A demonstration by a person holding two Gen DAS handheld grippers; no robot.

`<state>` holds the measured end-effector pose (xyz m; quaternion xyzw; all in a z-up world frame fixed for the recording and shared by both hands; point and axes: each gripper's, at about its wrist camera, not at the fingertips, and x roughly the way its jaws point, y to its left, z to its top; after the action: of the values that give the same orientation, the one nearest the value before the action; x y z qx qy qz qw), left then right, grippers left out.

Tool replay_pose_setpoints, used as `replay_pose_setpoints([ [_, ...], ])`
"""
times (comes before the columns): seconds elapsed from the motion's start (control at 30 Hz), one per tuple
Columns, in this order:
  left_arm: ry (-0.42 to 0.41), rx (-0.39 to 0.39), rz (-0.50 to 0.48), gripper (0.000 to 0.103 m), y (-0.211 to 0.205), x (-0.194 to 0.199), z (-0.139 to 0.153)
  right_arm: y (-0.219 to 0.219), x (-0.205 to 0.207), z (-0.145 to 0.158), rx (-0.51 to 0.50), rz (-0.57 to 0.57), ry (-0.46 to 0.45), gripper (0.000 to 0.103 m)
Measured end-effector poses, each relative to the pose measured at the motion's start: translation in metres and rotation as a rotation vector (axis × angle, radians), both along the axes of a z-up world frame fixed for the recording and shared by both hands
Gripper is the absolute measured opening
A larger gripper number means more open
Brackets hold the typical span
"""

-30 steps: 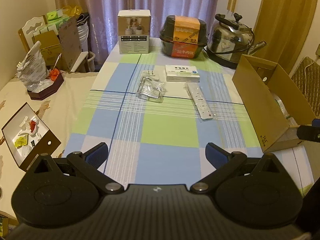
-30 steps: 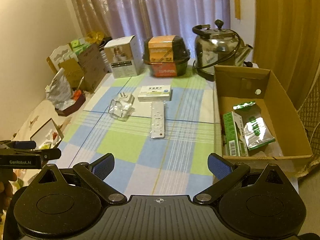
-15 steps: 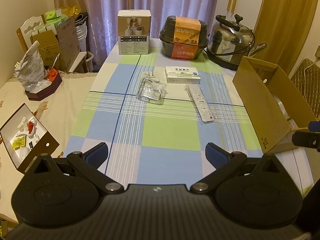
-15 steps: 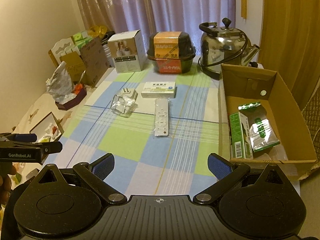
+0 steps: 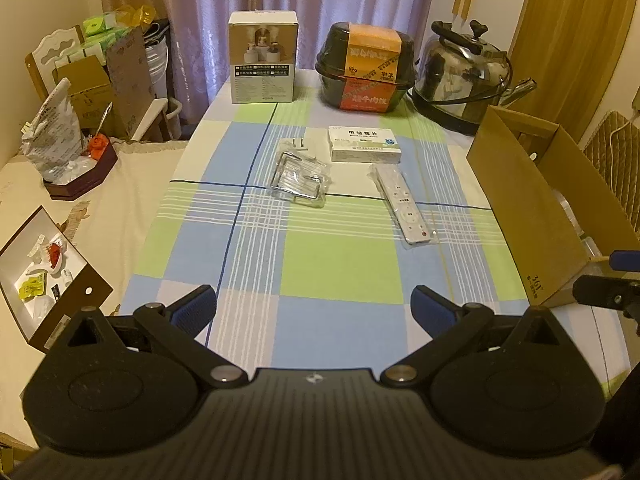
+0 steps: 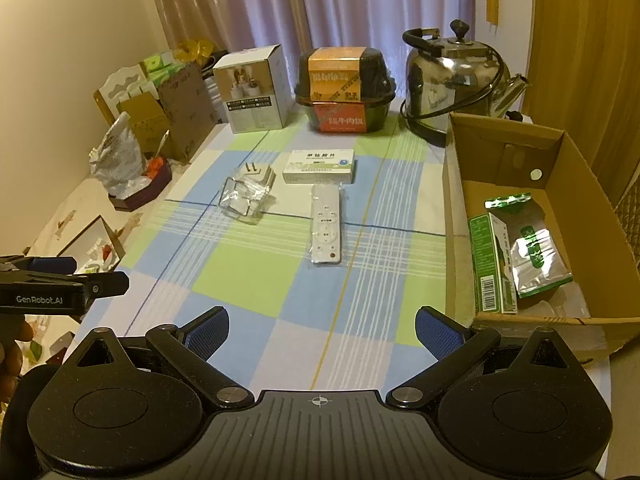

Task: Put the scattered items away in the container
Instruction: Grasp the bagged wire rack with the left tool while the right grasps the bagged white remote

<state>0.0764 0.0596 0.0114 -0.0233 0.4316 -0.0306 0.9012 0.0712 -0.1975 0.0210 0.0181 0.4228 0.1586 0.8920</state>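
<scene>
My left gripper (image 5: 314, 308) and right gripper (image 6: 322, 328) both hover over the near end of the table (image 6: 256, 272), fingers spread, holding nothing. On the checked cloth lie a wrapped remote control (image 6: 327, 229), a white medicine box (image 6: 319, 167) beyond it, and a bagged wire rack (image 6: 245, 201) with a plug adapter (image 6: 260, 173) to the left. The cardboard box (image 6: 576, 168) stands at the right edge, containing a green carton (image 6: 491, 264) and foil pouch (image 6: 534, 252). A kettle (image 6: 456, 80) stands behind it.
</scene>
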Motion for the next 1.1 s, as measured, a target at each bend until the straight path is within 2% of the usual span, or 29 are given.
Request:
replay_pose_setpoints([
  [0.3, 0.011, 0.019, -0.031, 0.102, 0.0, 0.018, -0.01, 0.01, 0.019, -0.009, 0.0, 0.012, 0.004, 0.103],
  [0.57, 0.006, 0.065, -0.085, 0.102, 0.007, 0.049, -0.028, 0.032, 0.056, -0.024, -0.027, 0.036, -0.032, 0.103],
  [0.8, -0.011, 0.078, -0.135, 0.102, 0.019, 0.094, -0.049, 0.048, 0.107, -0.053, -0.041, 0.034, -0.063, 0.103],
  [1.1, -0.023, 0.081, -0.19, 0.102, 0.027, 0.162, -0.095, 0.052, 0.166, -0.098, -0.055, 0.03, -0.069, 0.103],
])
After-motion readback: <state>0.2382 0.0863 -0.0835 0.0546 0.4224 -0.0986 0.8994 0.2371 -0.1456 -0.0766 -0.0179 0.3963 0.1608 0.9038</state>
